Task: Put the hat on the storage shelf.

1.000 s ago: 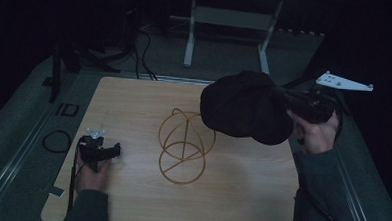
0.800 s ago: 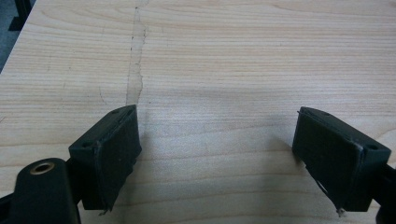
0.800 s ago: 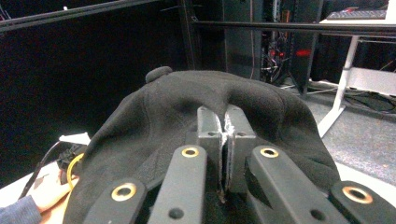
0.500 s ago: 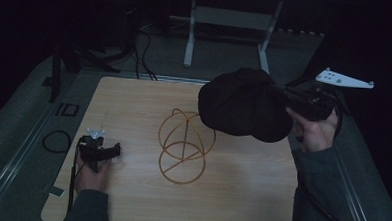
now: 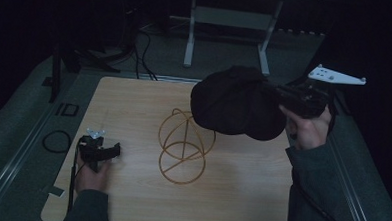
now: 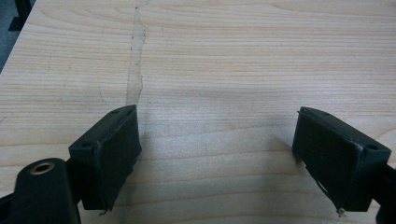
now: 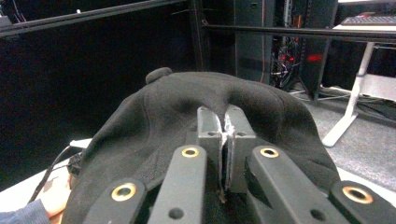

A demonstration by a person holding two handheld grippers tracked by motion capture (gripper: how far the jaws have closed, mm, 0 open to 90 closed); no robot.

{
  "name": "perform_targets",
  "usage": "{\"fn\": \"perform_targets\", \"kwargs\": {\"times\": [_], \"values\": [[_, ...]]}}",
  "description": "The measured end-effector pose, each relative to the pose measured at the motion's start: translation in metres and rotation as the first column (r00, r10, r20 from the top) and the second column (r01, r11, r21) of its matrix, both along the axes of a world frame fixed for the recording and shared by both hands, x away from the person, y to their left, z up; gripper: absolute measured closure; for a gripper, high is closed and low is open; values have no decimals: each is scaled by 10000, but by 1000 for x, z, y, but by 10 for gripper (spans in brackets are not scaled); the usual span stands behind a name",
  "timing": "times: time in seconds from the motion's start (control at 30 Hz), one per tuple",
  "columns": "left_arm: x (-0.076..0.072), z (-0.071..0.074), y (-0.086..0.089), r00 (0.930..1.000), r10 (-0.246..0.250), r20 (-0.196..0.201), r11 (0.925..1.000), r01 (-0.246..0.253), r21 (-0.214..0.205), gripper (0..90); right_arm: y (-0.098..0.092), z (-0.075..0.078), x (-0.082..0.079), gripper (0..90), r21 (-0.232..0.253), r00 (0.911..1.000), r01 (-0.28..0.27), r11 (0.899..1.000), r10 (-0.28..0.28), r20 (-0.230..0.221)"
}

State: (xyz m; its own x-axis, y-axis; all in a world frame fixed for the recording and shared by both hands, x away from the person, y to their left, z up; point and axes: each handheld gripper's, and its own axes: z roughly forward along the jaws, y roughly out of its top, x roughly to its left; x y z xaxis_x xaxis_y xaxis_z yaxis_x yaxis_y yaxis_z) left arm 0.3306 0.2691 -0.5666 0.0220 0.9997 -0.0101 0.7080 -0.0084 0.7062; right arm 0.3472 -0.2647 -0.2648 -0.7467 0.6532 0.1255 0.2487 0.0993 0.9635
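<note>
The right tongs (image 7: pixel 226 140) are clamped on the edge of a black cap (image 5: pixel 237 102), which is held in the air just above and right of the gold wire stand (image 5: pixel 185 147). The step in hand appears to be carrying the cap to the stand. The next move calls for lowering the crown squarely over the stand's top loop. The left tongs (image 6: pixel 229 154) stand open and empty, resting on the surface (image 5: pixel 134 103) well left of the stand.

Left black two-jaw tool (image 5: pixel 100 151) low at the near left, gripped from behind by the left hand (image 5: pixel 92 173), sleeved forearm rising from the bottom edge. Jaws spread wide, nothing between them, black pads (image 6: pixel 116 154) tilted down close over the wooden surface (image 6: pixel 224 56). Right black tool (image 7: pixel 223 135) raised at the right, carried level in the right hand (image 5: pixel 308 128), pointing left. Jaws pressed together, pinching the black cloth cap (image 5: pixel 237 102).
</note>
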Motion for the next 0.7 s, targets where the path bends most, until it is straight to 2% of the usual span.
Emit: {"fn": "perform_targets", "kwargs": {"times": [0.7], "values": [[0, 0, 0, 10000, -6, 4, 10000, 6, -5, 147, 30, 0, 0, 872, -21, 9974, -709, 9975, 710, 85]]}}
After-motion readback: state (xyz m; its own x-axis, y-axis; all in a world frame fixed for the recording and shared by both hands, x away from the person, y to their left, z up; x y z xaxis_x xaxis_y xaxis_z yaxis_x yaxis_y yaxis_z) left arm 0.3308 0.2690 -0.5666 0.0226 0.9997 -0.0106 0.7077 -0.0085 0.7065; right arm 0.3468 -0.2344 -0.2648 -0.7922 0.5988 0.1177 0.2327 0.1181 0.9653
